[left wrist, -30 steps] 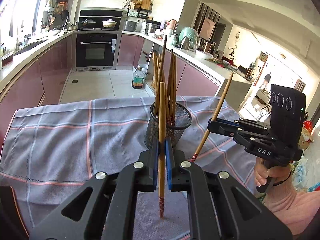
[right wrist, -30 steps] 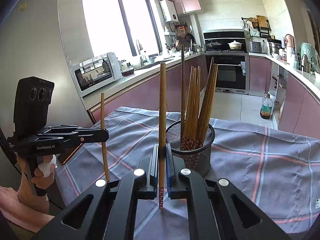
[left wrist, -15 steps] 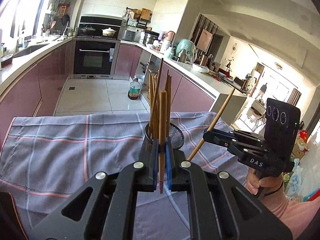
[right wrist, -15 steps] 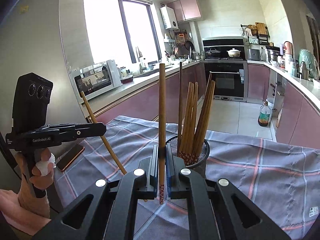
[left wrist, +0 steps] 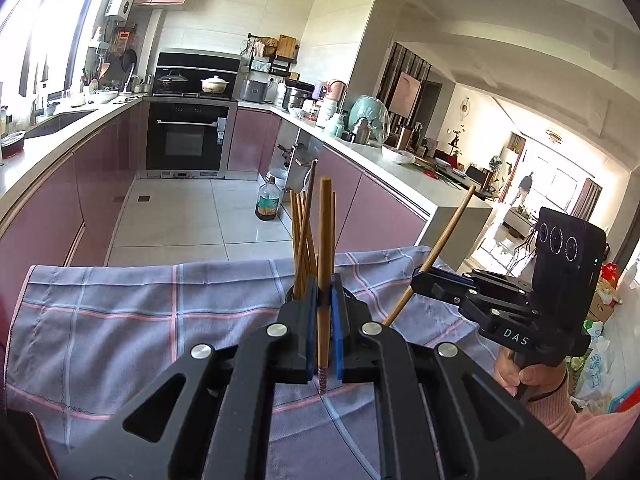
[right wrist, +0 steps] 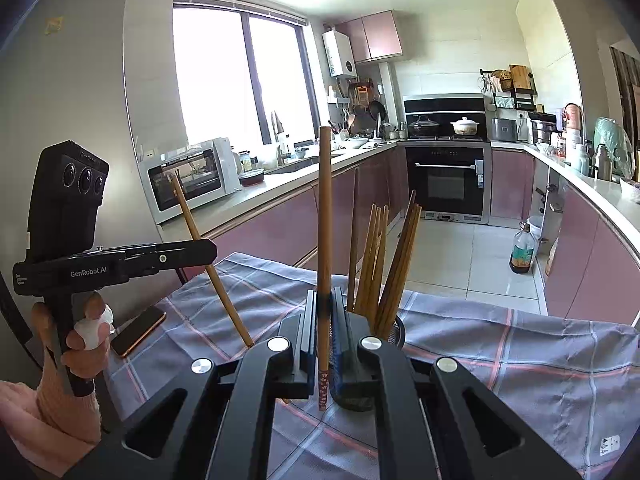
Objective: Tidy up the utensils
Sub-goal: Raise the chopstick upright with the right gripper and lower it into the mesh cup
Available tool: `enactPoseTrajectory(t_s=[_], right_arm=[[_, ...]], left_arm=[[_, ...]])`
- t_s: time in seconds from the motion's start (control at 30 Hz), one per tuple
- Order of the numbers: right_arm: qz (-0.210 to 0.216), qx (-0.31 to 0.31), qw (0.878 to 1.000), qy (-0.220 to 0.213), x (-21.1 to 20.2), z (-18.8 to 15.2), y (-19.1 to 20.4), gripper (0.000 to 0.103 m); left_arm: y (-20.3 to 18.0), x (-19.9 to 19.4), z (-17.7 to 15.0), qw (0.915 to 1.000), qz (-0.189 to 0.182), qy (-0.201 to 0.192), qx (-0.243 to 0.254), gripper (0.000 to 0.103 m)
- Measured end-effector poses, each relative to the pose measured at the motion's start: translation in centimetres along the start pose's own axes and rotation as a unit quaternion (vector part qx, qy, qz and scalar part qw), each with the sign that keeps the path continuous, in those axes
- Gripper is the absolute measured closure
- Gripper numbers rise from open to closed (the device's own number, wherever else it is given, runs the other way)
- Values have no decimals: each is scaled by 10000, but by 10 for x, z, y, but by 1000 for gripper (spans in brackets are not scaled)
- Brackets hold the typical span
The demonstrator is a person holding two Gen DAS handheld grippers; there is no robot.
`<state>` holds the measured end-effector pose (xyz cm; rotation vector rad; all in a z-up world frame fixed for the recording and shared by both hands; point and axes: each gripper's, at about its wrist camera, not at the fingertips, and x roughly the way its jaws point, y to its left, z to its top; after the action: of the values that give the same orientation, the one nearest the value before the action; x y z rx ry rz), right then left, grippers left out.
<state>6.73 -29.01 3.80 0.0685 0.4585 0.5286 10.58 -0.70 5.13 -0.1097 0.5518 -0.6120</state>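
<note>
Chopstick (left wrist: pixel 323 280) upright between left gripper (left wrist: pixel 322 332) fingers, another (right wrist: pixel 325 240) in right gripper (right wrist: pixel 324 340)

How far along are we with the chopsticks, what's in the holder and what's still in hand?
Done: a bunch of chopsticks already stands in the mesh holder on the checked cloth. In hand: the left hand-held gripper and the right hand-held gripper each clamp one chopstick, neither yet in the holder. Left: drop both in. No other loose utensils show on the cloth.
</note>
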Motion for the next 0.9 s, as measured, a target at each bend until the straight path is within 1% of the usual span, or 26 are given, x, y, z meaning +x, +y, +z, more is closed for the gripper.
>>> enactPoseTrajectory(t_s=[0.73, 0.9], right_arm=[[-48, -8, 9993, -378, -8, 29, -9, 97], [-63, 32, 9989, -464, -6, 35, -11, 97]], left_arm=[[-15, 0, 45, 9990, -21, -384, 247, 96], [-23, 1, 51, 9984, 35, -483, 300, 96]])
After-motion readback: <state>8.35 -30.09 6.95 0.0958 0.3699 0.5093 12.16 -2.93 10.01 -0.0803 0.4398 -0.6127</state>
